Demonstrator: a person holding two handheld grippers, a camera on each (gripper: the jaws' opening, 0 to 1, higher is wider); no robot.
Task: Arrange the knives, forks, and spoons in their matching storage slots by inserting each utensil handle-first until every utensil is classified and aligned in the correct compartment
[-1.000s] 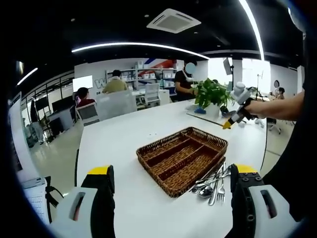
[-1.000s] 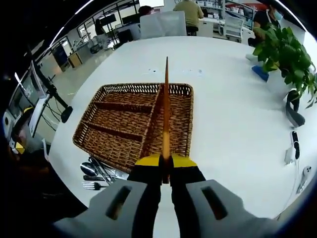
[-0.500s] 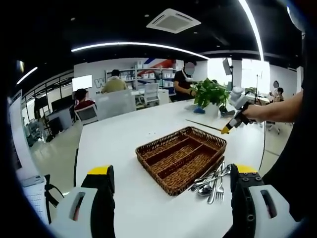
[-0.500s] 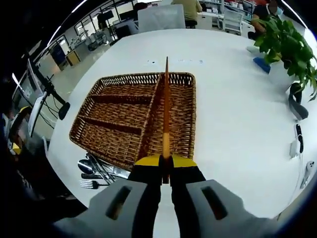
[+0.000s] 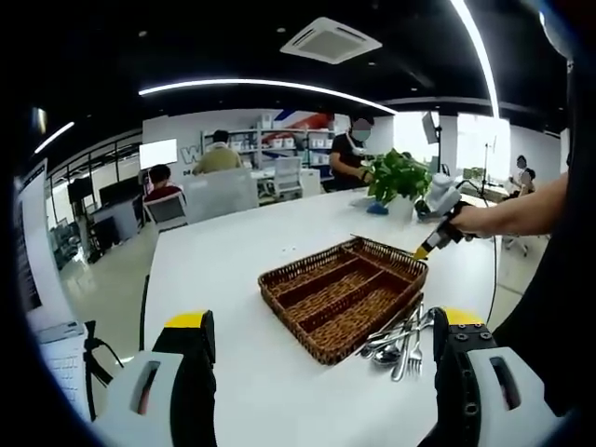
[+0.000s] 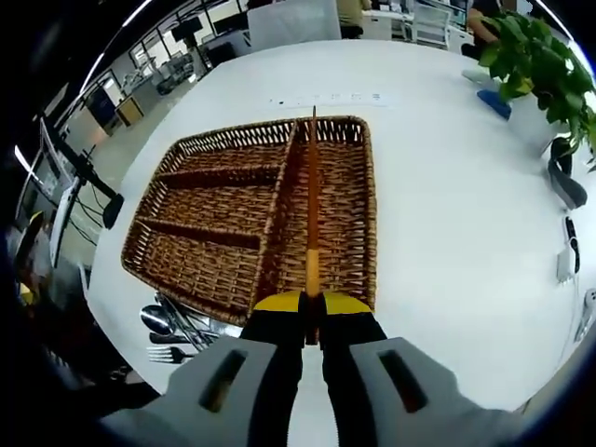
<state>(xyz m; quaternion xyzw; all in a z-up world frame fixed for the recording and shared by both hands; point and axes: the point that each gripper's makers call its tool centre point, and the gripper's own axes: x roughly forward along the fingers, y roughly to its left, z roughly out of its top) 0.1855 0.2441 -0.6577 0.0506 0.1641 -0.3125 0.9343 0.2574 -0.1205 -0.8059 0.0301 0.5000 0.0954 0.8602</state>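
A brown wicker tray (image 6: 186,155) with several compartments lies on the white table. My right gripper (image 6: 312,307) is shut on a long thin orange-brown utensil (image 6: 312,205), seen edge on. The utensil points forward along the tray's long right-hand compartment, beside the divider. A pile of metal spoons and forks (image 6: 177,326) lies on the table against the tray's near left side. In the left gripper view the same tray (image 5: 279,303) sits ahead, the cutlery pile (image 5: 400,340) lies to its right, and the right gripper (image 5: 424,250) hovers at its far right corner. My left gripper (image 5: 326,319) is open and holds nothing.
A potted plant (image 5: 399,177) stands on the table beyond the tray, also seen as the plant (image 6: 540,56) at upper right. Small devices and cables (image 6: 566,265) lie near the table's right edge. People sit at desks (image 5: 219,158) in the background.
The right gripper has come down and closer to the tray, so the utensil now lies over the long right compartment. The left gripper has stayed put, open.
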